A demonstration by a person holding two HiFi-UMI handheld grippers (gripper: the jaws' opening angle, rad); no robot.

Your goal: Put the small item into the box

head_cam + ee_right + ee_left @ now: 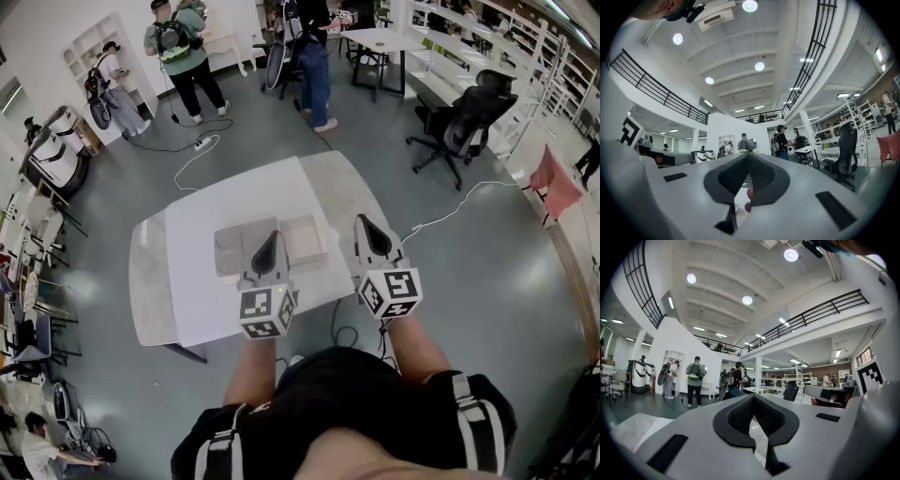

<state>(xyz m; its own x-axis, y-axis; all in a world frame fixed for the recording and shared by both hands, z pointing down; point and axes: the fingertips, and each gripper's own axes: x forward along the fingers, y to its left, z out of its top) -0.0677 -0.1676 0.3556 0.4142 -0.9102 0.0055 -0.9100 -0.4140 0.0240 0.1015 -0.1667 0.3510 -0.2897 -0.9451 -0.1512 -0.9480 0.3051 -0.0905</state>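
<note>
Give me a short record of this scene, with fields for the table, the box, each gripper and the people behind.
table: white, standing on a grey floor
box: pale and flat, near the middle of the table
left gripper: jaws together, nothing between them; over the box's near edge in the head view
right gripper: jaws together; small red spots show in the gap behind the tips, and I cannot tell what they are
people: several stand far behind the table
</note>
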